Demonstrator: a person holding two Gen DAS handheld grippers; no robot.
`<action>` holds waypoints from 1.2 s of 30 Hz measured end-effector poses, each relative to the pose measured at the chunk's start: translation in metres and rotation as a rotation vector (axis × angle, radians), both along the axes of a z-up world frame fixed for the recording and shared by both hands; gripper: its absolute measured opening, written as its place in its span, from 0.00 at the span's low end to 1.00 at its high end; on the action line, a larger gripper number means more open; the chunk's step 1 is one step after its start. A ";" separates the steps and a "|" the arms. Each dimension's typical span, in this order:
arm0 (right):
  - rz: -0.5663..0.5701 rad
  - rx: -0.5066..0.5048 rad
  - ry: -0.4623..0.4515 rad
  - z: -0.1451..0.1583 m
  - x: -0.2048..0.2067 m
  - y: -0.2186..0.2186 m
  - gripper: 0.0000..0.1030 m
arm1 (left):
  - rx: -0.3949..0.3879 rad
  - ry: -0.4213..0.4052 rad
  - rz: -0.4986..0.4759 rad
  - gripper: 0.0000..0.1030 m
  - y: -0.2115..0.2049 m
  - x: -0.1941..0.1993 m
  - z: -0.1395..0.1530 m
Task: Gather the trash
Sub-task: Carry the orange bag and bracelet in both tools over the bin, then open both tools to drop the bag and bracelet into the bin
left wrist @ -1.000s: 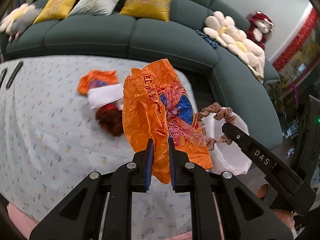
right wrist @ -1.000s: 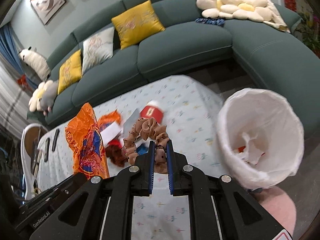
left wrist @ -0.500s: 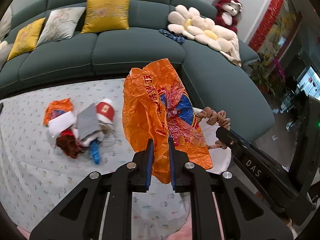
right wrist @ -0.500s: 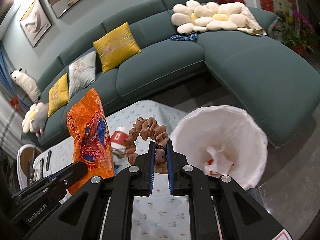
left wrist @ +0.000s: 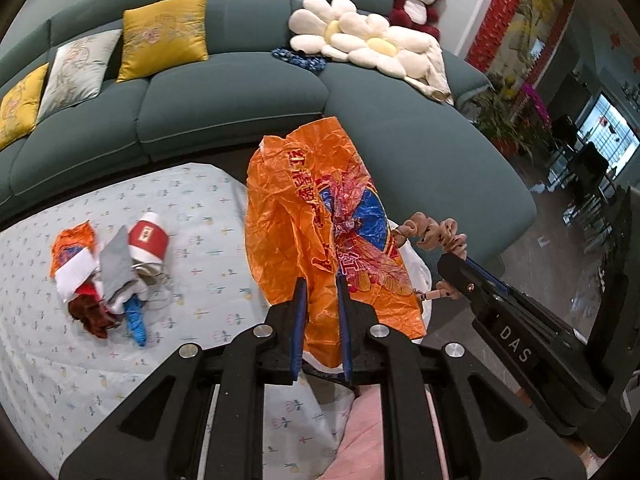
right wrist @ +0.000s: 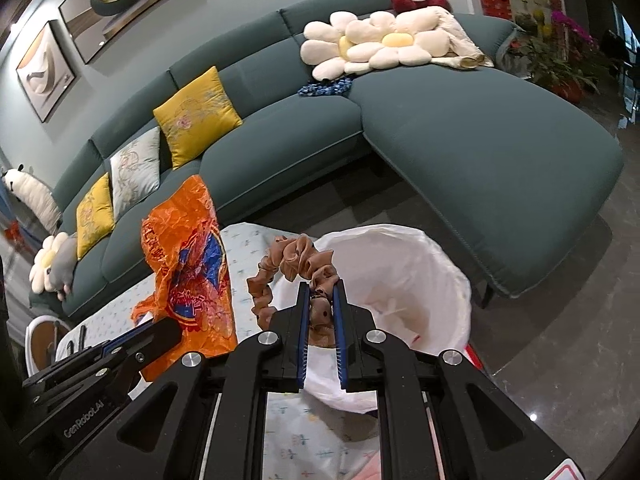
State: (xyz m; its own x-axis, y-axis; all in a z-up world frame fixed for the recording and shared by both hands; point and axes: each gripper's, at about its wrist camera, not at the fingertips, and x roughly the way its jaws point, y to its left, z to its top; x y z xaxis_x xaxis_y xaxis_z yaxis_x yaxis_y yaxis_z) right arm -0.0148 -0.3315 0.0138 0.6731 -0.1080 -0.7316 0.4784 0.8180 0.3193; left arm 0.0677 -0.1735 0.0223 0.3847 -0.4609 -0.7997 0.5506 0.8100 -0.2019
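Left wrist view: left hand-held gripper (left wrist: pixel 320 300) clamped on an orange wrapper (left wrist: pixel 320 224), held up near the surface (left wrist: pixel 192 200) edge. A trash pile (left wrist: pixel 112 272) with a red cup (left wrist: pixel 148 236) lies uncollected on the cloth.

Right wrist view: right hand-held gripper (right wrist: pixel 322 308) pinches a brown scrunchie (right wrist: pixel 296 268) at the white-lined bin (right wrist: pixel 432 264) rim; bin already holds scraps. Both items undropped. Sofa (right wrist: pixel 460 136) sits close behind the bin; path looks free.

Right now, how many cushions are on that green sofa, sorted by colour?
Yellow cushions: 2, the other further left.
Pale patterned cushion: 1.
Cream flower-shaped cushions: 2, the second beside it.
Total: 5.
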 end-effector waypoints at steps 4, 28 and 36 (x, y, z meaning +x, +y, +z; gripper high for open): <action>-0.013 0.005 0.012 -0.007 -0.002 -0.011 0.11 | 0.007 0.009 -0.023 0.14 -0.014 0.001 -0.006; -0.026 0.034 0.119 -0.063 0.009 -0.040 0.18 | 0.040 0.094 -0.075 0.20 -0.066 0.029 -0.053; -0.029 0.018 0.135 -0.065 0.015 -0.034 0.28 | 0.040 0.092 -0.015 0.46 -0.050 0.037 -0.054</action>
State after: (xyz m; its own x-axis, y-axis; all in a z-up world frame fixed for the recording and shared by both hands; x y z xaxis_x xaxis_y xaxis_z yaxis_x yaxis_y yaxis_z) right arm -0.0001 -0.3650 -0.0513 0.5649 -0.1120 -0.8175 0.5413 0.7980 0.2647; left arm 0.1046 -0.2236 -0.0315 0.3024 -0.4329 -0.8492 0.5437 0.8101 -0.2194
